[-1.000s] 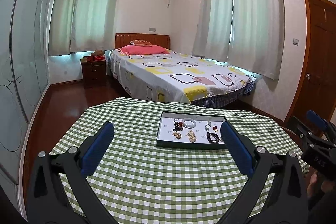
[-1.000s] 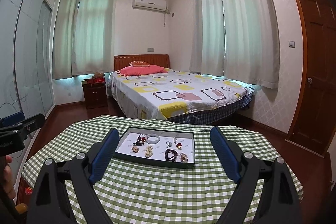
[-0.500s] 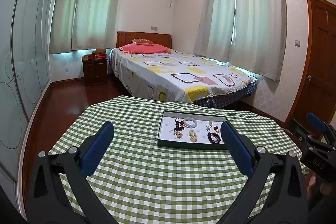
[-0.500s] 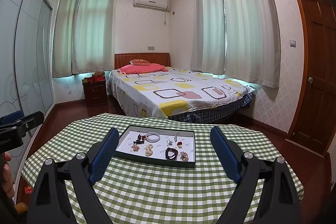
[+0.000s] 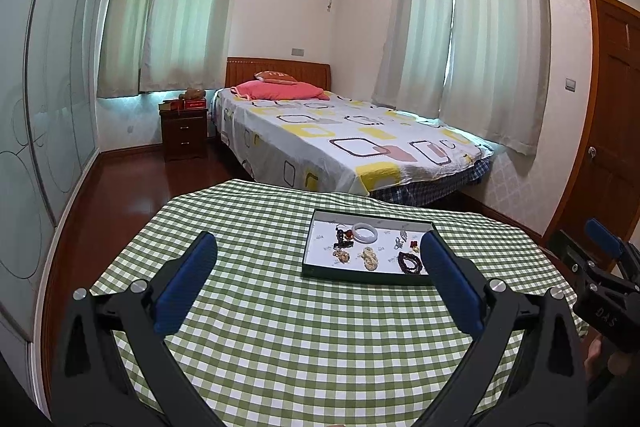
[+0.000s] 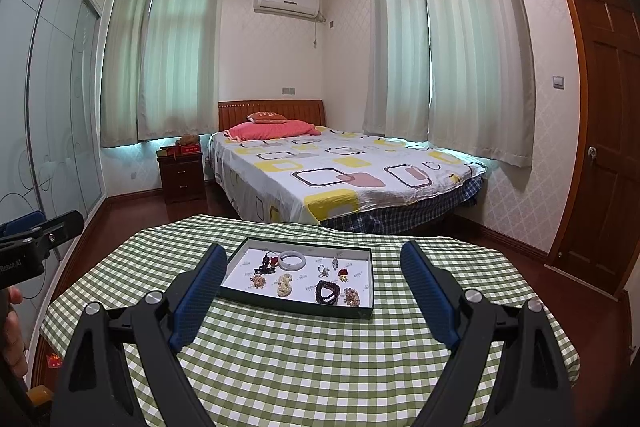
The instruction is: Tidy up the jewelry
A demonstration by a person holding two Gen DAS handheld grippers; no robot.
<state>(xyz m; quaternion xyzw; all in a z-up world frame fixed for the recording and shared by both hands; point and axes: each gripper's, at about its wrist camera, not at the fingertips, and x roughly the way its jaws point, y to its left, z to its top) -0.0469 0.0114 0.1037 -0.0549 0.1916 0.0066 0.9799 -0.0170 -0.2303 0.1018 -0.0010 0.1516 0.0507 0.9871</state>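
A dark-rimmed shallow tray [image 5: 362,275] [image 6: 296,307] with a white floor sits on the green checked table. It holds a pale jade bangle [image 5: 365,232] [image 6: 292,259], a dark bead bracelet [image 5: 409,263] [image 6: 328,291], several small beaded and metal pieces and a red charm [image 6: 343,272]. My left gripper [image 5: 318,277] is open and empty, held above the table short of the tray. My right gripper [image 6: 314,287] is open and empty, with the tray between its fingers in its view. Each gripper shows at the edge of the other's view [image 5: 604,275] [image 6: 36,239].
The table [image 5: 280,339] is covered by a green checked cloth. Beyond it stand a bed [image 5: 340,143], a dark nightstand [image 5: 184,133], a wooden door [image 6: 604,131] at the right and glass wardrobe doors [image 6: 48,131] at the left.
Both views have tilted slightly, so the tray sits a little lower in each frame. Both grippers stay open and nothing in the tray has moved.
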